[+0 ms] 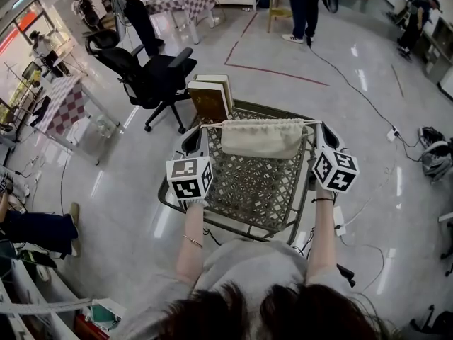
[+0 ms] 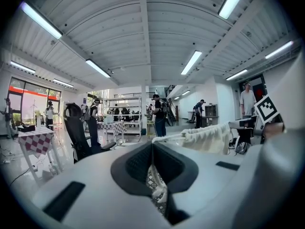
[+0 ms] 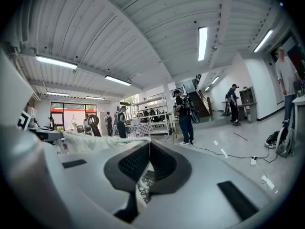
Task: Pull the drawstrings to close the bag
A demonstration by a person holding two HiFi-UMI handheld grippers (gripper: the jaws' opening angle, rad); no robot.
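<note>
A cream cloth bag (image 1: 262,137) hangs in the air over a wire basket, its mouth gathered into folds. A thin drawstring (image 1: 212,124) runs out taut from each side of the mouth. My left gripper (image 1: 203,128) is shut on the left string end, and my right gripper (image 1: 318,125) is shut on the right one. In the left gripper view the closed jaws of the left gripper (image 2: 151,144) pinch the string (image 2: 167,138), which leads right to the bag (image 2: 209,136). In the right gripper view the right gripper (image 3: 149,143) is shut, with the bag (image 3: 90,142) at left.
A metal mesh basket (image 1: 255,183) stands on the shiny floor below the bag. Two books (image 1: 210,98) lean at its far left corner. A black office chair (image 1: 152,73) is at the back left. Cables (image 1: 368,91) cross the floor at right; people stand far off.
</note>
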